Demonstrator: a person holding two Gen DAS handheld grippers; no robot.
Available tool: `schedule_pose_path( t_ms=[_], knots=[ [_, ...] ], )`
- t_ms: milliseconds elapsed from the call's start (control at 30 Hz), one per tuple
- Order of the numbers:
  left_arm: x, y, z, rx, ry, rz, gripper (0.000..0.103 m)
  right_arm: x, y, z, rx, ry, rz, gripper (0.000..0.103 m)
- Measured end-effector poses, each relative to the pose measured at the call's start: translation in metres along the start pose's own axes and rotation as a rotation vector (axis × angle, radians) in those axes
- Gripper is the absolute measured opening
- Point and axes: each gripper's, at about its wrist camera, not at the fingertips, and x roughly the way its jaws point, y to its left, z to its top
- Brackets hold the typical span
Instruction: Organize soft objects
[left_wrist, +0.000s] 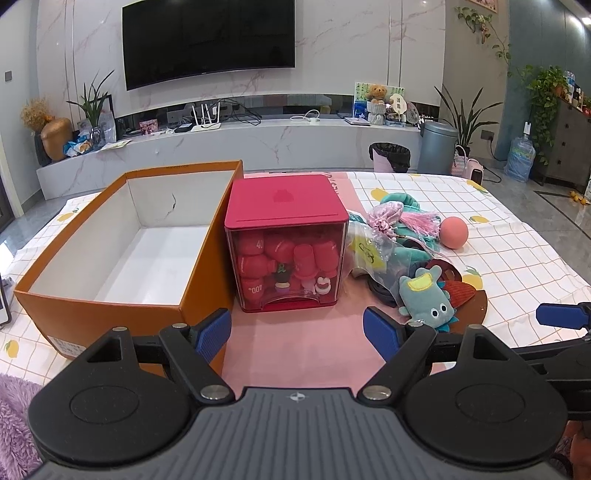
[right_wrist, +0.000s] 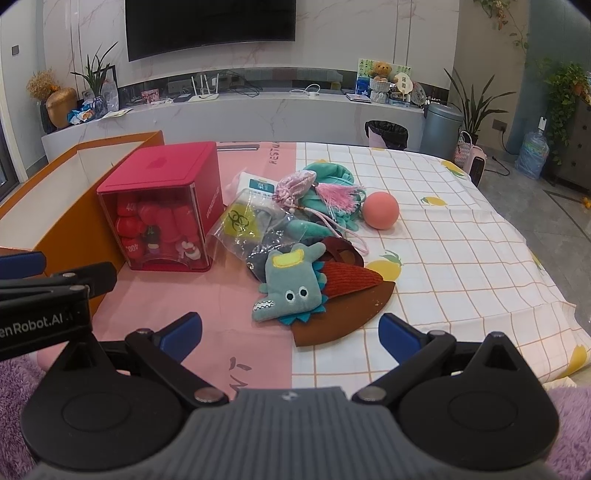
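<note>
A pile of soft things lies on the cloth: a teal plush monster (right_wrist: 286, 291) (left_wrist: 428, 299) on a brown felt hat (right_wrist: 343, 314), a pink ball (right_wrist: 380, 210) (left_wrist: 453, 232), a pink tasselled pouch (right_wrist: 295, 188) (left_wrist: 386, 216), teal fabric (right_wrist: 328, 173) and a clear plastic bag (right_wrist: 245, 225) (left_wrist: 367, 254). An empty orange box (left_wrist: 110, 254) (right_wrist: 70, 221) stands on the left. My left gripper (left_wrist: 297, 334) is open in front of the red container, holding nothing. My right gripper (right_wrist: 290, 338) is open just short of the plush and hat, holding nothing.
A red-lidded clear container (left_wrist: 286, 243) (right_wrist: 162, 206) full of red items stands between box and pile. The checked cloth (right_wrist: 461, 258) spreads to the right. Purple fuzzy fabric (right_wrist: 569, 428) lies near me. A TV wall shelf (left_wrist: 258, 136) and bins (left_wrist: 389, 157) are beyond.
</note>
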Motion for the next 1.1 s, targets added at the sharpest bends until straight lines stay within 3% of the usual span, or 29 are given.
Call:
schedule_pose_path(
  t_ms=[333,500,633,967,1100],
  knots=[
    [-0.001,-0.002,0.0,0.009,-0.003,-0.001,0.093,-0.002,0.0,0.0,0.005,-0.006,-0.008,0.1],
    [-0.005,-0.007,0.003,0.045,-0.035,0.001,0.093,-0.004,-0.008,0.001,0.054,-0.008,-0.01,0.1],
    [-0.005,-0.011,0.009,0.032,-0.035,-0.039,0.093,-0.002,-0.02,0.005,0.121,0.015,-0.025,0.1],
    [0.005,-0.044,0.015,0.161,-0.05,-0.119,0.092,0.018,-0.078,0.042,0.28,0.04,-0.065,0.1],
    [0.012,-0.053,0.013,0.098,-0.089,-0.147,0.092,0.039,-0.091,0.065,0.231,0.028,-0.134,0.1]
  ],
)
